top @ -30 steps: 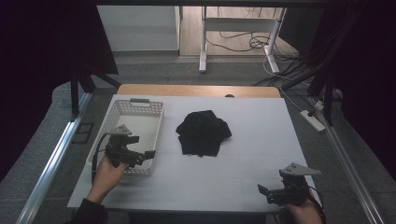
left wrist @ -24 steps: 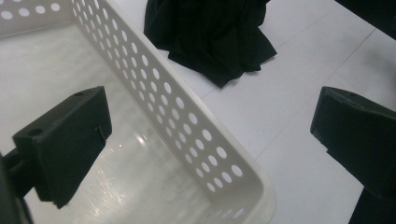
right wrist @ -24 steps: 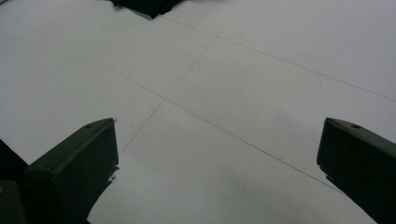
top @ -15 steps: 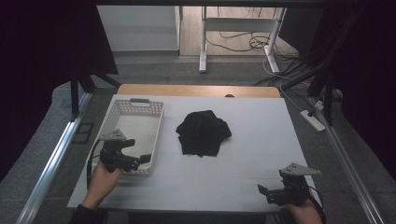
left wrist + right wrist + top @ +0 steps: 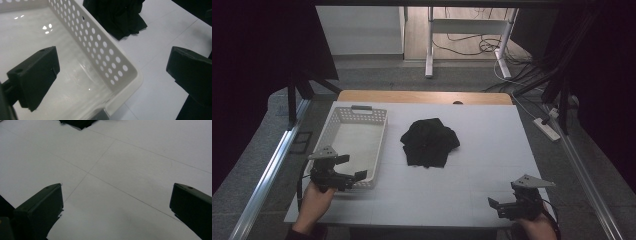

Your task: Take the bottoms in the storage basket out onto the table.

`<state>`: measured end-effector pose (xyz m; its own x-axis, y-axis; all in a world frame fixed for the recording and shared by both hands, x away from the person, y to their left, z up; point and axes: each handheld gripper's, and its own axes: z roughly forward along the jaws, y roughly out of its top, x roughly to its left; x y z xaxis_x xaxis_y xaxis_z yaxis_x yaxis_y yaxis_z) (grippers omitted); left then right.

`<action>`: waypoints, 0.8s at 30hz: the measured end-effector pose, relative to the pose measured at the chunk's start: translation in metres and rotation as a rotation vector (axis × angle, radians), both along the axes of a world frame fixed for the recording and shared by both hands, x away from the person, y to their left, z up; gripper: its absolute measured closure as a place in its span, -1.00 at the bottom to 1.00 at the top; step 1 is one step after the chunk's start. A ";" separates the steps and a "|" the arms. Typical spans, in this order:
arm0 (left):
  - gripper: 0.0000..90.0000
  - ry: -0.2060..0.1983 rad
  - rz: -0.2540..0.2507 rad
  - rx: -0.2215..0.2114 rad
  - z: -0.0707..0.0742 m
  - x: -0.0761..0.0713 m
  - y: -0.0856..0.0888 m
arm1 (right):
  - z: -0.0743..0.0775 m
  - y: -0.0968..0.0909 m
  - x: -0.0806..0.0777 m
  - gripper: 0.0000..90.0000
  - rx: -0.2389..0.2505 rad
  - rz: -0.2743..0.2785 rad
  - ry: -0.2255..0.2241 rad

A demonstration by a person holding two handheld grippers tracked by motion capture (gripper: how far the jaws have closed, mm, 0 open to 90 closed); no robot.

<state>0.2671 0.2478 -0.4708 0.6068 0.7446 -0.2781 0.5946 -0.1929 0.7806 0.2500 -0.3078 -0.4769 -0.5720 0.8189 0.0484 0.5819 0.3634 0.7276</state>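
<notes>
Now, left gripper (image 5: 343, 176) over near corner of white basket (image 5: 343, 121), jaws wide open astride its wall, gripping nothing. Black cloth (image 5: 429, 141) bunched mid-worktop (image 5: 492, 150), just beside basket. Right gripper (image 5: 501, 206) low at near right edge, jaws open, empty.

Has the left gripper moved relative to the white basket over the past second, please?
Yes. The left gripper has drawn back toward the person and down the basket, from its middle to its near right corner, jaws open astride that corner wall.
</notes>
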 end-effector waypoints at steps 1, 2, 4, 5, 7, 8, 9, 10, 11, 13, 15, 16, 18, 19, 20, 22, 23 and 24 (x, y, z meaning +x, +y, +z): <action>-1.00 0.000 -0.001 0.001 0.000 -0.001 0.001 | 0.000 0.000 0.000 -1.00 0.000 0.000 0.000; -1.00 0.000 0.002 0.001 -0.001 -0.003 0.001 | 0.000 0.000 0.000 -1.00 0.001 0.000 0.000; -1.00 -0.001 0.006 0.001 -0.002 -0.006 0.003 | 0.000 0.000 0.000 -1.00 0.000 -0.001 0.000; -1.00 -0.002 0.010 0.004 -0.002 -0.008 0.003 | 0.000 0.000 0.000 -1.00 0.000 -0.001 0.000; -1.00 -0.008 0.017 0.009 -0.003 -0.011 0.005 | 0.000 0.000 0.000 -1.00 0.001 -0.001 0.000; -1.00 -0.010 0.021 0.008 -0.003 -0.013 0.005 | 0.000 0.000 0.000 -1.00 0.000 -0.001 0.000; -1.00 -0.011 0.023 0.007 -0.004 -0.014 0.006 | 0.000 0.000 0.000 -1.00 0.000 -0.001 0.000; -1.00 -0.012 0.028 0.008 -0.004 -0.016 0.007 | 0.000 0.000 0.000 -1.00 0.000 -0.001 0.000; -1.00 -0.015 0.034 0.008 -0.004 -0.018 0.008 | 0.000 0.000 0.000 -1.00 0.000 -0.002 0.000; -1.00 -0.018 0.045 0.008 -0.005 -0.021 0.010 | 0.000 0.000 0.000 -1.00 0.000 -0.002 0.000; -1.00 -0.020 0.057 0.005 -0.005 -0.025 0.013 | 0.000 0.000 0.000 -1.00 0.000 -0.003 0.000; -1.00 -0.022 0.063 0.002 -0.006 -0.026 0.014 | 0.000 0.000 0.000 -1.00 0.000 -0.003 0.000; -1.00 -0.025 0.072 -0.002 -0.006 -0.030 0.016 | 0.000 0.000 0.000 -1.00 -0.001 -0.003 0.001; -1.00 -0.026 0.075 -0.004 -0.007 -0.032 0.016 | 0.000 0.000 0.000 -1.00 -0.001 -0.004 0.001; -1.00 -0.026 0.077 -0.003 -0.008 -0.033 0.017 | 0.000 0.000 0.000 -1.00 -0.001 -0.003 0.001; -1.00 -0.025 0.085 -0.005 -0.009 -0.036 0.019 | 0.000 0.000 0.000 -1.00 0.000 -0.004 0.001; -1.00 -0.025 0.086 -0.006 -0.010 -0.037 0.020 | 0.000 0.000 0.000 -1.00 0.000 -0.004 0.001; -1.00 -0.024 0.088 -0.005 -0.010 -0.039 0.021 | 0.000 0.000 0.000 -1.00 0.000 -0.004 0.001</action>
